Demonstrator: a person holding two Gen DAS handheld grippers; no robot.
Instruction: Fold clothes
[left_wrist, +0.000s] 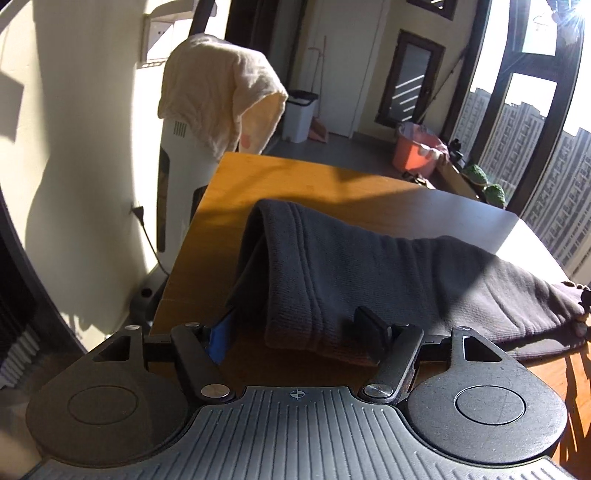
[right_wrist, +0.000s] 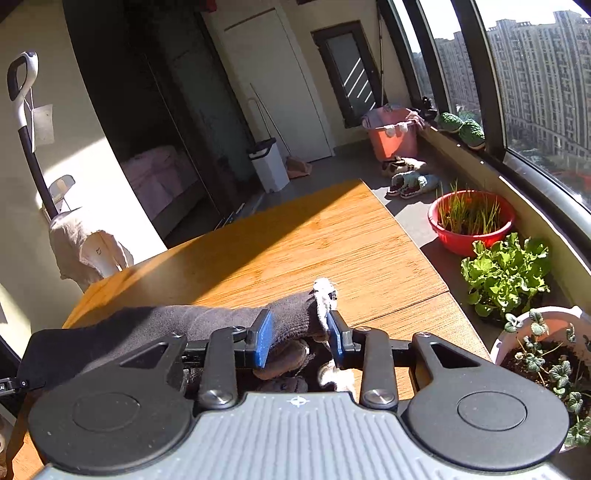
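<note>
A dark knitted garment (left_wrist: 388, 266) lies across the wooden table (left_wrist: 295, 177), one ribbed hem humped up at the left. My left gripper (left_wrist: 295, 332) is open and wide. The ribbed hem hangs down between its blue left pad (left_wrist: 219, 341) and its black right finger (left_wrist: 369, 332). In the right wrist view the garment (right_wrist: 155, 321) stretches off to the left. My right gripper (right_wrist: 299, 341) is shut on its bunched end, where a white label (right_wrist: 325, 291) sticks up, low over the table (right_wrist: 314, 240).
A cream cloth (left_wrist: 218, 92) hangs over a white upright appliance left of the table. Potted greens (right_wrist: 506, 273), a red bowl of sprouts (right_wrist: 469, 221) and a white pot (right_wrist: 546, 354) line the window ledge on the right. An orange bucket (right_wrist: 391, 136) and white bin (right_wrist: 269, 166) stand beyond.
</note>
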